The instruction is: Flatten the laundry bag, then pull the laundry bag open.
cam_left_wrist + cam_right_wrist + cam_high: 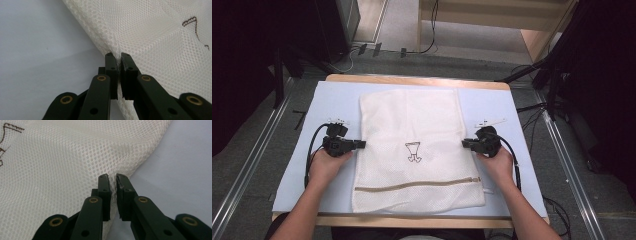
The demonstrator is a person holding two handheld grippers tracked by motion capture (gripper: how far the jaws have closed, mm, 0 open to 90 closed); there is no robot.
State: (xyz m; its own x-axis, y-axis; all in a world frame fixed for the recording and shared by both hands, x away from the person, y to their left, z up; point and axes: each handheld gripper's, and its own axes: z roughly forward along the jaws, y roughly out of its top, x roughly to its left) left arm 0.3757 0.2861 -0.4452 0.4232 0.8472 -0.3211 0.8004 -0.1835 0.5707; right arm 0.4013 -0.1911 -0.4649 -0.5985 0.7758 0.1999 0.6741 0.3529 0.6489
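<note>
Both pairs of jaws are pinched tight on the one white mesh bag (412,150), each with only a thin fold of netting between its pads. On the left gripper (360,144), the left gripper view has the two black jaws nearly touching, with the bag's left edge (110,47) gathered up between them. On the right gripper (465,143), the right gripper view has its two jaws clamped the same way on the bag's right edge (113,187).

One bag lies flat on the pale blue tabletop (332,100), about in the middle, reaching from near the far edge almost to the near edge. It carries one small dark stitched figure (413,151) at its centre and one tan zip (417,184) running across it close to the near edge. Two hands hold the grippers, the left hand (328,165) beside the bag's left side and the right hand (498,165) beside its right side, each about halfway along the bag
</note>
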